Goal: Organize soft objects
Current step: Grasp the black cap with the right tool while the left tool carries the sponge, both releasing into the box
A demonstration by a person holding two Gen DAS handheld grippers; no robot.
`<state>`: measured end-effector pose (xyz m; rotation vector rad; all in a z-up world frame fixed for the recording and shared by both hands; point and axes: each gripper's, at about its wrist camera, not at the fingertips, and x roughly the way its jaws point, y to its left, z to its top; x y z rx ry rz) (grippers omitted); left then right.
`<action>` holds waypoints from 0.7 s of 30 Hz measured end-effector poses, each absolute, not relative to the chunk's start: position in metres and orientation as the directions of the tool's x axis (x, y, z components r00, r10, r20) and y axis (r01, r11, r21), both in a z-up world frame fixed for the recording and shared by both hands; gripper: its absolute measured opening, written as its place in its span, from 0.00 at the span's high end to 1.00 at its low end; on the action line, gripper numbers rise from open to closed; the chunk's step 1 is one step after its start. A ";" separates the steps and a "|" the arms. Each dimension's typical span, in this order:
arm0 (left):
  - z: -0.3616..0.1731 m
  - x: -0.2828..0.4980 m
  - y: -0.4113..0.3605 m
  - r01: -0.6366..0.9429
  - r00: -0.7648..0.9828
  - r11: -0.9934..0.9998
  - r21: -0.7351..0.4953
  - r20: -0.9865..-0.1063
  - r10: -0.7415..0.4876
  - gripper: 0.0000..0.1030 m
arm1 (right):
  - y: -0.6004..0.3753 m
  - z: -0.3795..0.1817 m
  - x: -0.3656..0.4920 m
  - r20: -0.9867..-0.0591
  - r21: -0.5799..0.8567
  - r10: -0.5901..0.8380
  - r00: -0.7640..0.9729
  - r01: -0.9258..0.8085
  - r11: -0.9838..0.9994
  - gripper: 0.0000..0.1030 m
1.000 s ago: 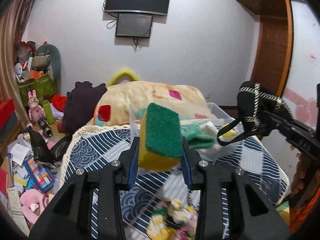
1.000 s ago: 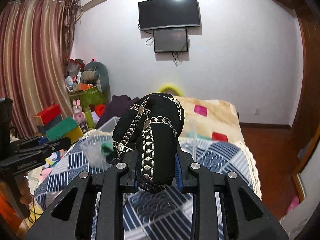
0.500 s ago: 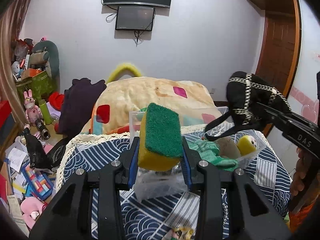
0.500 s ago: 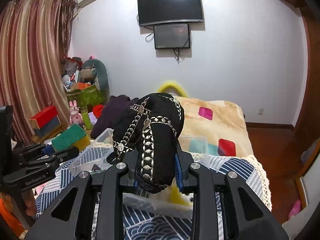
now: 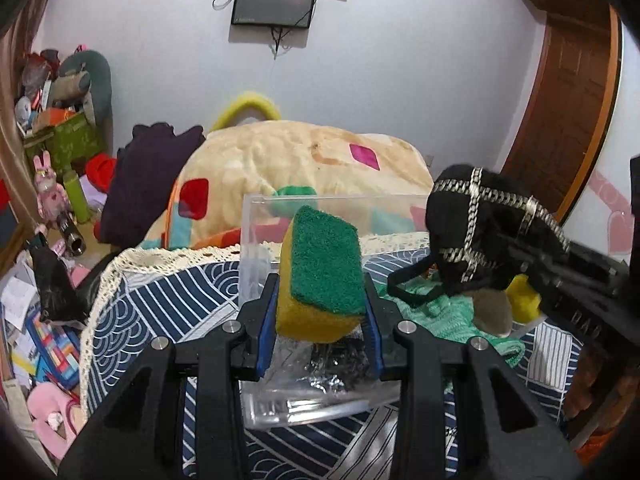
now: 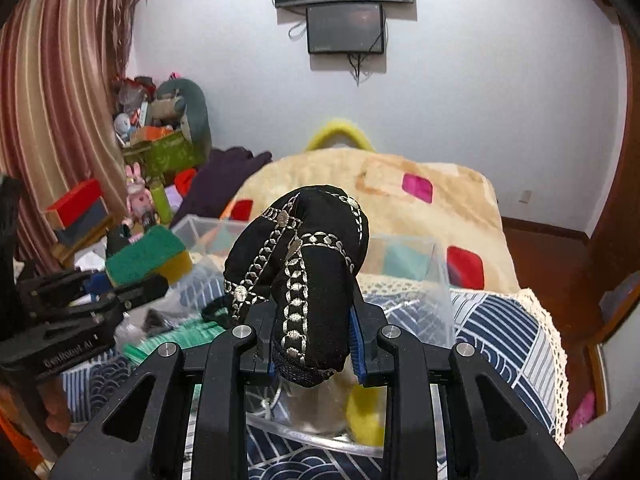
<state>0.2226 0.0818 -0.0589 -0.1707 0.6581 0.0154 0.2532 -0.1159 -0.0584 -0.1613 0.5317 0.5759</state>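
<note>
My left gripper is shut on a yellow sponge with a green scrub face, held above the clear plastic bin on the blue patterned bedspread. My right gripper is shut on a black cloth item with silver chain trim, held over the right part of the same bin. In the left wrist view the black item hangs at the right. In the bin lie a green knit cloth, a yellow plush and a beige soft item.
A cream blanket with coloured patches is heaped behind the bin. A dark purple cloth lies at its left. Toys, boxes and papers clutter the floor at left. A wooden door is at right.
Both grippers have moved forward and down toward the bin, which now sits right under them. The sponge and the black item stay gripped.
</note>
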 end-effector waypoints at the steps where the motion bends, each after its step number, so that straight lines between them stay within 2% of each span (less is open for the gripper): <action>1: -0.060 0.225 0.083 -0.070 0.787 0.984 -0.166 -0.615 -0.048 0.64 | -0.114 -0.060 0.254 -0.527 -0.004 0.472 0.707 -0.557 0.830 0.76; 8: -0.066 0.234 0.079 -0.064 0.770 0.985 -0.160 -0.636 -0.053 0.63 | -0.108 -0.062 0.255 -0.560 -0.030 0.455 0.693 -0.565 0.824 0.73; 12: -0.065 0.233 0.077 -0.067 0.769 0.986 -0.150 -0.638 -0.045 0.57 | -0.107 -0.063 0.254 -0.559 -0.039 0.451 0.696 -0.565 0.824 0.70; 14: -0.065 0.231 0.076 -0.064 0.766 0.987 -0.146 -0.641 -0.045 0.54 | -0.108 -0.062 0.252 -0.555 -0.051 0.444 0.703 -0.562 0.825 0.62; 17: -0.063 0.228 0.074 -0.059 0.768 0.988 -0.143 -0.638 -0.047 0.40 | -0.108 -0.059 0.247 -0.542 -0.063 0.442 0.715 -0.559 0.827 0.48; 19: -0.061 0.225 0.073 -0.056 0.774 0.988 -0.142 -0.632 -0.047 0.39 | -0.110 -0.055 0.243 -0.531 -0.054 0.456 0.715 -0.565 0.823 0.43; 21: -0.058 0.221 0.071 -0.054 0.783 0.989 -0.140 -0.621 -0.045 0.39 | -0.111 -0.052 0.238 -0.517 -0.060 0.460 0.722 -0.566 0.822 0.42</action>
